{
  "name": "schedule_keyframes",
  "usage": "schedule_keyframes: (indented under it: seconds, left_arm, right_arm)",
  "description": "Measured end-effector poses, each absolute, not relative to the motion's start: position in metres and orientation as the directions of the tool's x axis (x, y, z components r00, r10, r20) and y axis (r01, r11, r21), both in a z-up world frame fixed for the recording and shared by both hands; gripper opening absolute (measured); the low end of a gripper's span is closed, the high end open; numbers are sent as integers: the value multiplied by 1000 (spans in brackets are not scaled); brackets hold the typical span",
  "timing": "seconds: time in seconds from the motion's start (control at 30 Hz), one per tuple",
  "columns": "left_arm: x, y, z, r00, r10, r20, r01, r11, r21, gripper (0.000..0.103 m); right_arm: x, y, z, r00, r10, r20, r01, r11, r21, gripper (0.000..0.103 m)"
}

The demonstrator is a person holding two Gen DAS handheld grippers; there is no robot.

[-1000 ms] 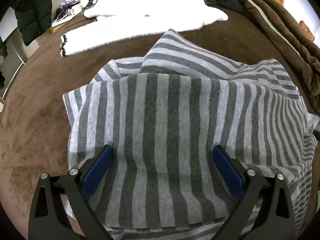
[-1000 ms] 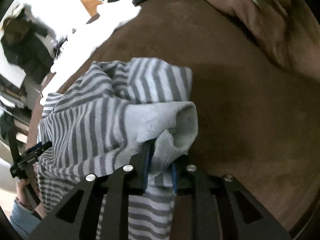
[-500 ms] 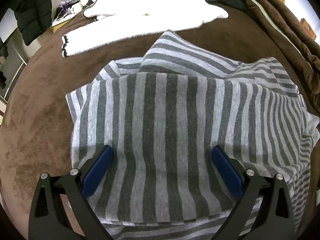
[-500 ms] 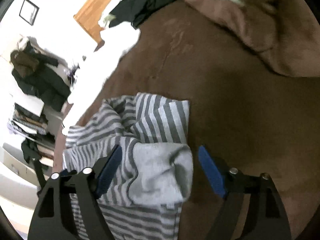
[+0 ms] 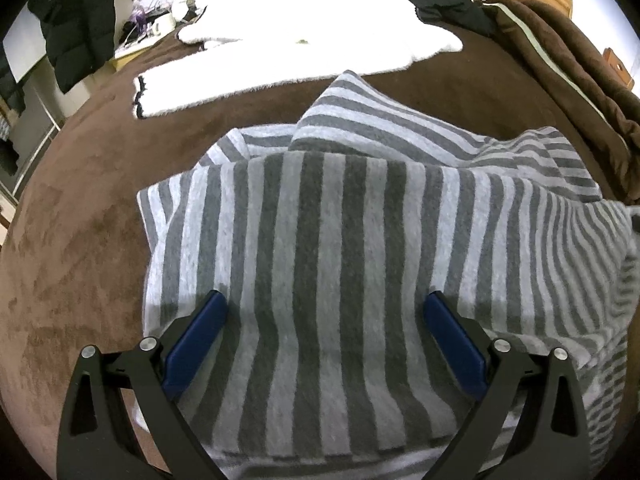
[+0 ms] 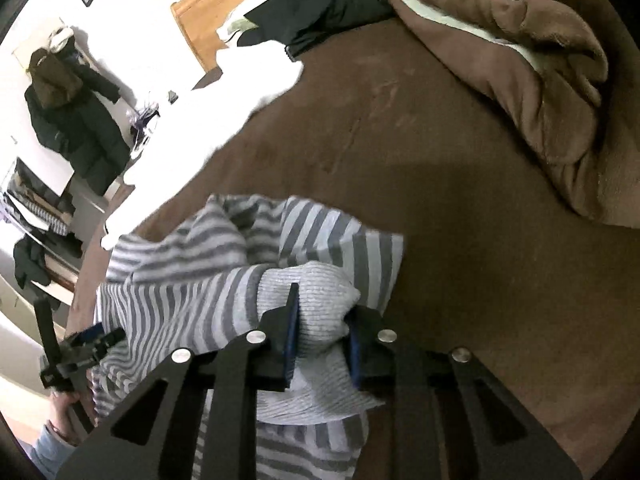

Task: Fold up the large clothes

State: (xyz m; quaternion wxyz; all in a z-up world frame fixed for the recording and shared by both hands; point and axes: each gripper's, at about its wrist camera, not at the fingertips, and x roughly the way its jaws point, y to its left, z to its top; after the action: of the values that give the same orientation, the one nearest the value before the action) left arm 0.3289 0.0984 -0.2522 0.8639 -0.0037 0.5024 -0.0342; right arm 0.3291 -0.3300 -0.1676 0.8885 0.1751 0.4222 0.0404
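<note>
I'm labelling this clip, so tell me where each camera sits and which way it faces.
Left wrist: on the left tool, angled down over the striped top on the brown bed cover, toward the white garment; its own two fingers stand wide apart, nothing between them.
Right wrist: on the right tool, angled down across the bed; its jaws are closing on the grey cuff; a hand with the other tool shows at lower left.
Shared: striped top, white garment, brown cover, hanging black coat.

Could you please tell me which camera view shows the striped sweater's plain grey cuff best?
The right wrist view: the grey cuff sits centred, pinched between the closing jaws of the right gripper. The left wrist view shows only the striped sweater body; no cuff is identifiable there.
</note>
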Motion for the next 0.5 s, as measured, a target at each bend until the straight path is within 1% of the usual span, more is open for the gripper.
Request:
schedule_keyframes:
  seconds: [0.03, 0.07, 0.1, 0.17, 0.3, 0.5]
  left_arm:
    - [331, 99, -253, 496, -62, -866, 57, 998, -38, 98]
    - [332, 100, -254, 499, -66, -864, 55, 997, -45, 98]
    - [333, 101, -256, 499, -71, -864, 53, 997, -51, 98]
    - [333, 103, -258, 505, -82, -859, 52, 997, -64, 98]
    - [331, 102, -260, 521, -80, -850, 62, 997, -55, 98]
    - [331, 102, -260, 519, -80, -851, 61, 997, -56, 98]
  right_arm:
    - [334, -333, -173, 630, 210, -747, 91, 936, 340, 20]
    - [337, -335, -179, 608, 207, -767, 102, 937, 333, 24]
    - [340, -336, -187, 576, 199, -793, 116, 940, 320, 36]
    - [345, -336, -207, 515, 144, -845, 141, 958, 249, 50]
    - [339, -341, -214, 534, 166, -829, 129, 953, 274, 50]
    - [341, -335, -211, 528, 147, -836, 120, 962, 245, 51]
